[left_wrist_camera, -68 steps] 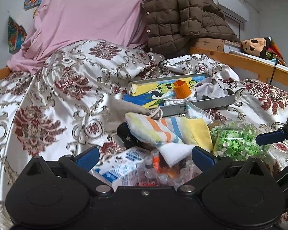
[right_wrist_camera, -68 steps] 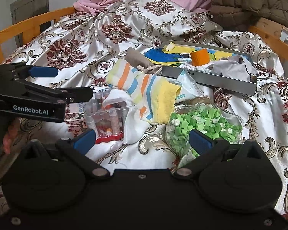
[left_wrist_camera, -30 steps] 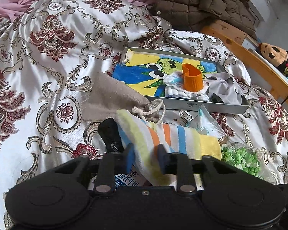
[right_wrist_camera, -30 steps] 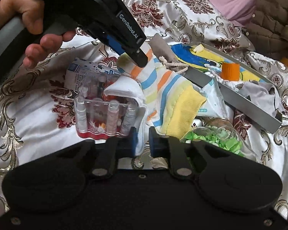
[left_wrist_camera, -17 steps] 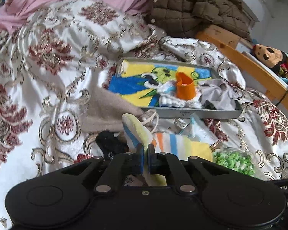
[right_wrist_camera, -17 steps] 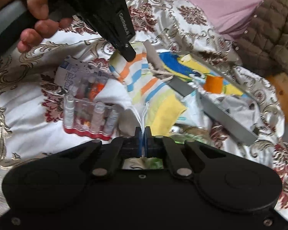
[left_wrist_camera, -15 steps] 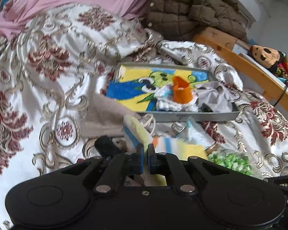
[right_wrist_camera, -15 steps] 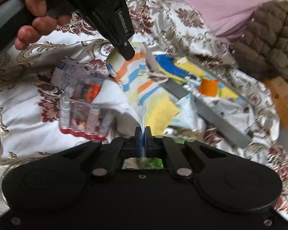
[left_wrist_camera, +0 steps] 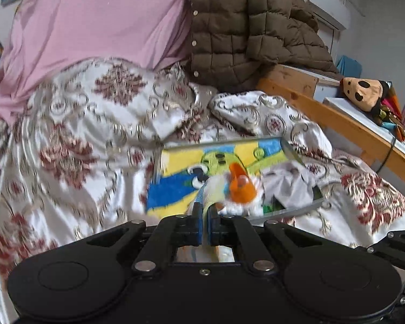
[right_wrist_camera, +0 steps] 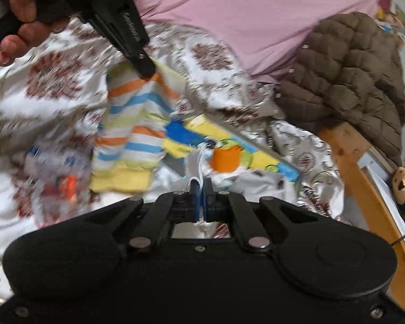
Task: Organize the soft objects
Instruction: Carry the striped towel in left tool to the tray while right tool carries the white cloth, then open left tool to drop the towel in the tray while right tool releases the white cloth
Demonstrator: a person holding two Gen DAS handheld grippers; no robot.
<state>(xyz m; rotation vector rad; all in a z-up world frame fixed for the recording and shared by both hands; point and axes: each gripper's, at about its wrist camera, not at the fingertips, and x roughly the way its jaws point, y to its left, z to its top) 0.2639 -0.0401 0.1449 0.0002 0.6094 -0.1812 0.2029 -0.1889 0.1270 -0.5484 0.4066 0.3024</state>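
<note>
Both claws are pinched tight on one striped towel (right_wrist_camera: pixel 137 124). The left claw (right_wrist_camera: pixel 145 71) holds its top corner up high, and the towel hangs down from there with orange, blue and yellow stripes. The right claw (right_wrist_camera: pixel 201 189) is clamped on a white edge of the same towel, low and close to the camera. In the left view, the left claw (left_wrist_camera: pixel 204 216) has a thin bit of cloth squeezed between its blue pads.

Just past both claws is a gray tray (left_wrist_camera: pixel 289 148) on the bed (left_wrist_camera: pixel 67 148). A bright cartoon cloth (left_wrist_camera: pixel 175 197) lies in the tray. An orange cup (left_wrist_camera: pixel 240 186) sits on a white fluffy thing right ahead of the left claw, in the way. A gray rag (left_wrist_camera: pixel 289 183) lies to the right of the cup.

To the left of the right claw and under the towel is a clear box of small tubes (right_wrist_camera: pixel 59 181), but it is blurry.

Far behind the tray are a pink sheet (left_wrist_camera: pixel 94 21) and a brown coat (left_wrist_camera: pixel 251 27). A toy (left_wrist_camera: pixel 364 94) sits off to the right, past the wooden bed rail (left_wrist_camera: pixel 337 124).
</note>
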